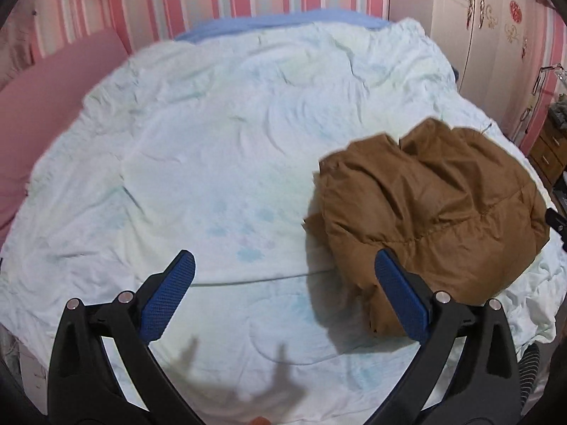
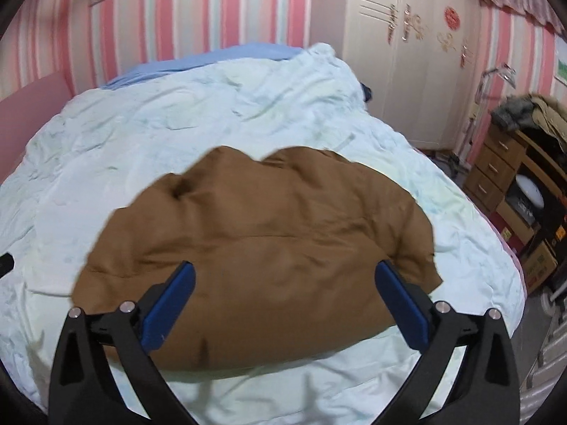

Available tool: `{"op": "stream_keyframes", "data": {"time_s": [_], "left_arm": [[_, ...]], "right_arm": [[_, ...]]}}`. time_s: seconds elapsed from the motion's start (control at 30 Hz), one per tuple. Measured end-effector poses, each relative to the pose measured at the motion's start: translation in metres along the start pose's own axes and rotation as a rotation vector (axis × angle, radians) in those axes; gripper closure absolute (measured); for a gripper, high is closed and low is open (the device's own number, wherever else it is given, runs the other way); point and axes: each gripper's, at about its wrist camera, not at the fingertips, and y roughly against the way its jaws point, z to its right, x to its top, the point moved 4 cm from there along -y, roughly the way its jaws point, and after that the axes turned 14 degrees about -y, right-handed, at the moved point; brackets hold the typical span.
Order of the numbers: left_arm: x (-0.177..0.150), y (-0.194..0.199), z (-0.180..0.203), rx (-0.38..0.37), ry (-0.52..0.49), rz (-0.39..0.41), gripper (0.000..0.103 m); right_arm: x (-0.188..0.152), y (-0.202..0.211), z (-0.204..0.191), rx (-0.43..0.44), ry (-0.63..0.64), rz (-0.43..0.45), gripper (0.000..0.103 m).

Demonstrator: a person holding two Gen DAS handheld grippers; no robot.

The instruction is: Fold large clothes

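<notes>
Right wrist view: we see the brown padded jacket (image 2: 255,248) crumpled on the pale quilt (image 2: 177,117) beyond our wide-open, empty right gripper (image 2: 283,283), whereas the left gripper (image 1: 283,272), equally spread and empty, has it off to its right.

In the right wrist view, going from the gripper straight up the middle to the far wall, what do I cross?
Open right gripper → brown jacket, bunched on the bed → pale quilt → blue sheet at the far edge → pink striped wall.
</notes>
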Motion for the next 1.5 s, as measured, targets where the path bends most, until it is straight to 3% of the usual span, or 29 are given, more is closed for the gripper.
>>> {"op": "stream_keyframes", "data": {"time_s": [0.17, 0.37, 0.63, 1.0, 1.5], "left_arm": [[-0.005, 0.048, -0.019, 0.020, 0.039, 0.073, 0.003], [-0.003, 0.081, -0.028, 0.124, 0.059, 0.114, 0.003], [-0.005, 0.094, -0.028, 0.039, 0.069, 0.135, 0.003], [0.000, 0.111, -0.032, 0.073, 0.061, 0.192, 0.003], [-0.002, 0.108, -0.036, 0.074, 0.075, 0.179, 0.003]], "right_arm": [[-0.011, 0.026, -0.034, 0.049, 0.004, -0.069, 0.002], [-0.009, 0.057, -0.048, 0.068, 0.036, -0.037, 0.002], [0.006, 0.074, -0.056, 0.014, 0.070, -0.008, 0.002], [0.007, 0.076, -0.069, 0.029, 0.103, -0.012, 0.002], [0.008, 0.075, -0.072, 0.022, 0.118, -0.007, 0.002]]}}
